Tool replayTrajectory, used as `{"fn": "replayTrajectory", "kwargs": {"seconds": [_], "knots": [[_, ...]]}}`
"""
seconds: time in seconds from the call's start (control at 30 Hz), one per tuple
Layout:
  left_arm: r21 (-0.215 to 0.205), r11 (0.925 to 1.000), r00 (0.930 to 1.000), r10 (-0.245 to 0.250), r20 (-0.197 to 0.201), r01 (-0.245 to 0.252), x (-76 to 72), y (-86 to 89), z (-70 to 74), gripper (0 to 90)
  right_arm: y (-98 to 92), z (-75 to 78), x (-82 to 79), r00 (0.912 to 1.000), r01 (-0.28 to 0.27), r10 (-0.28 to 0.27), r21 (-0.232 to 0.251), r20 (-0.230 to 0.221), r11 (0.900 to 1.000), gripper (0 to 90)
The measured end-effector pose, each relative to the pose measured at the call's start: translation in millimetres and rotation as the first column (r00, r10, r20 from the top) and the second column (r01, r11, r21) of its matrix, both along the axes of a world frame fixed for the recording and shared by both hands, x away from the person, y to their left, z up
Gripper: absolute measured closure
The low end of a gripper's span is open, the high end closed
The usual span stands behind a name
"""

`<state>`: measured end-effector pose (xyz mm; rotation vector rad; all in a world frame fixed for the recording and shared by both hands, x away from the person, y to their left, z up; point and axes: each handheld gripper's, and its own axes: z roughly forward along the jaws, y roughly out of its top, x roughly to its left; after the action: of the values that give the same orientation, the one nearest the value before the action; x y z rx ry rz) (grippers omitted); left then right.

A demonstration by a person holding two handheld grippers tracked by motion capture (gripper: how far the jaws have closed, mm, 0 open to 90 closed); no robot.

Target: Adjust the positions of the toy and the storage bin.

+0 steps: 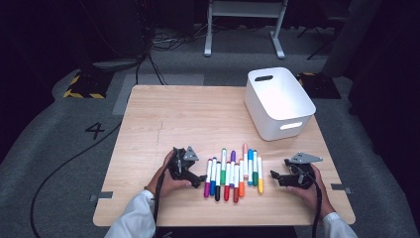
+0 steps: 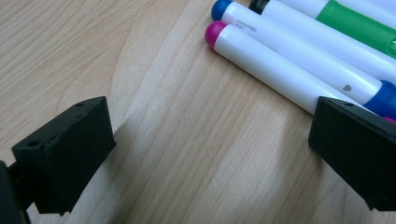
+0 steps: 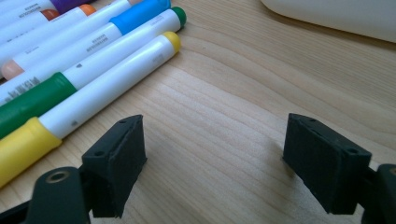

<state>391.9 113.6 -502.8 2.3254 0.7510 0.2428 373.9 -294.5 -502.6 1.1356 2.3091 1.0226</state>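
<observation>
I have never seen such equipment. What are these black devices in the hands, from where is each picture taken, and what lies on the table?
A person sits at a wooden table and holds a hand-operated gripper in each hand: the left gripper and the right gripper. The high view looks down from above. The other two pictures come from small cameras riding on each gripper, looking along its two black jaws. Both grippers are open and hold nothing. Between them lies a row of markers with coloured caps. The magenta marker is nearest the left gripper, the yellow marker nearest the right. A white bin stands farther back.
</observation>
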Motion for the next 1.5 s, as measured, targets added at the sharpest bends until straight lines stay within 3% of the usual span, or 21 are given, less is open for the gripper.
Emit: {"fn": "replayTrajectory", "kwargs": {"seconds": [0.73,0.8,0.97,1.03,1.07,1.2,1.4,1.43,1.47,1.5], "knots": [[-0.002,1.0,1.0,0.005,-0.001,-0.005,13.5,-48.6,0.1,0.3,-13.1,0.9,-0.1,0.999,0.038,-0.038,-0.014,0.022,0.999,22.8],[0.003,1.0,0.9999,0.005,0.016,-0.005,16.4,-54.0,0.4,0.3,-18.3,1.0,-1.8,0.9987,0.046,-0.046,-0.016,0.021,0.999,22.6],[-0.005,1.0,1.0,0.001,-0.007,-0.001,18.3,-64.1,0.4,0.3,-26.6,1.1,-4.7,0.9982,0.055,-0.055,-0.02,0.023,0.998,22.6],[-0.007,0.9998,0.9998,-0.02,0.008,0.02,20.7,-71.4,0.0,0.3,-34.1,1.0,-7.8,0.9978,0.062,-0.061,-0.023,0.025,0.998,22.5],[-0.009,0.9999,0.9998,-0.012,-0.016,0.012,19.4,-74.3,0.3,0.3,-37.0,1.0,-8.7,0.9976,0.064,-0.063,-0.024,0.026,0.998,22.5],[-0.012,0.9996,0.9996,-0.026,0.01,0.026,21.4,-84.8,0.0,0.3,-48.1,0.8,-12.3,0.9974,0.068,-0.068,-0.02,0.024,0.997,22.4],[-0.014,0.9995,0.9995,-0.027,-0.019,0.027,20.8,-96.2,0.3,0.3,-60.1,1.2,-14.4,0.9973,0.07,-0.07,-0.026,0.025,0.997,22.0],[-0.018,0.9989,0.999,-0.044,-0.004,0.044,22.4,-97.6,0.0,0.3,-61.1,1.4,-14.3,0.9973,0.071,-0.07,-0.025,0.023,0.997,21.9],[-0.011,0.9997,0.9996,-0.023,-0.016,0.023,21.0,-98.6,0.4,0.3,-61.9,1.3,-14.0,0.9972,0.071,-0.071,-0.028,0.026,0.997,21.9],[-0.017,0.9992,0.9993,-0.037,0.004,0.037,22.8,-99.7,-0.1,0.3,-62.6,1.5,-13.8,0.997,0.073,-0.072,-0.033,0.03,0.997,21.9]]}}
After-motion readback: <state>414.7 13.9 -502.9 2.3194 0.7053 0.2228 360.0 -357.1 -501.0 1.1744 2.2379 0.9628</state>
